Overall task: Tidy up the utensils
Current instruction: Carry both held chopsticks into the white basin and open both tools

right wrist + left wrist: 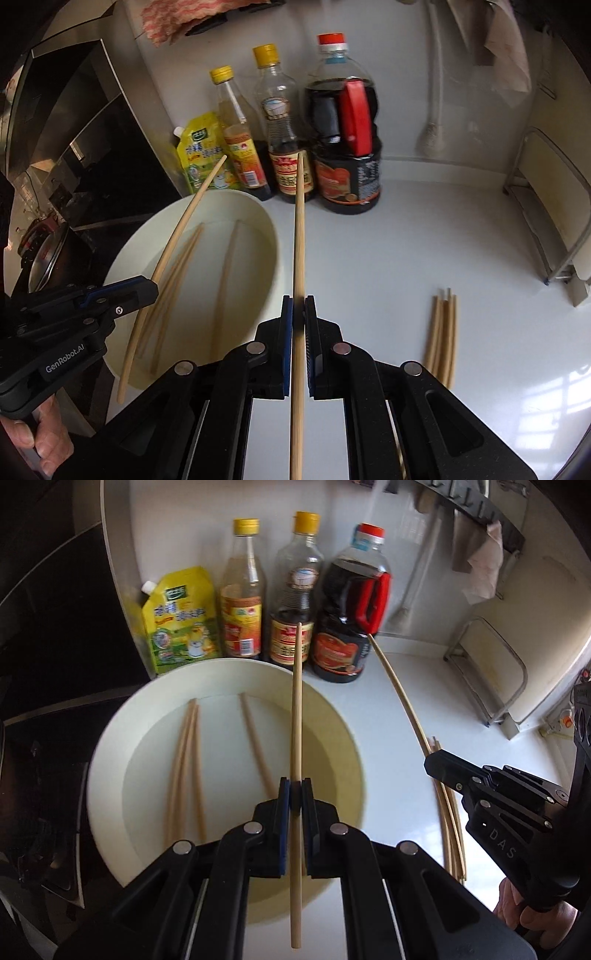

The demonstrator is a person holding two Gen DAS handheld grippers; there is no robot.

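Above the white bowl, both tools carry one chopstick each:

Left chopstick [296, 738]: clamped in the left gripper [296, 794], jaws clenched on its shaft; it hangs over the right half of the white bowl [110, 746], tip pointing toward the bottles behind the bowl, butt end trailing back past the jaws.

Right chopstick [300, 258]: clamped in the right gripper [298, 314], jaws likewise clenched on the shaft; it is held off the counter just right of the bowl, tip aimed at the same bottles.

Chopsticks in bowl [188, 760]: three lie on the bowl floor, two close together on its left side, one apart nearer the middle.

Sorted chopsticks [441, 332]: a small bunch lies flat on the counter well to the right of the bowl, roughly parallel, ends nearly level.

White counter [406, 258]: bears the bowl, the bunch and the bottles.

Bottles: behind the bowl, against the wall, stand a yellow pouch [181, 620], two yellow-capped bottles [242, 590], and a large dark bottle with red cap and handle [351, 609], in that order from the bowl's left to its right.

Metal rack [546, 221]: stands far right of the bowl, beyond the bunch.

Hands: a hand [532, 908] grips the right tool's handle; fingers [37, 439] grip the left tool's.

Image quality: slight motion blur throughout.
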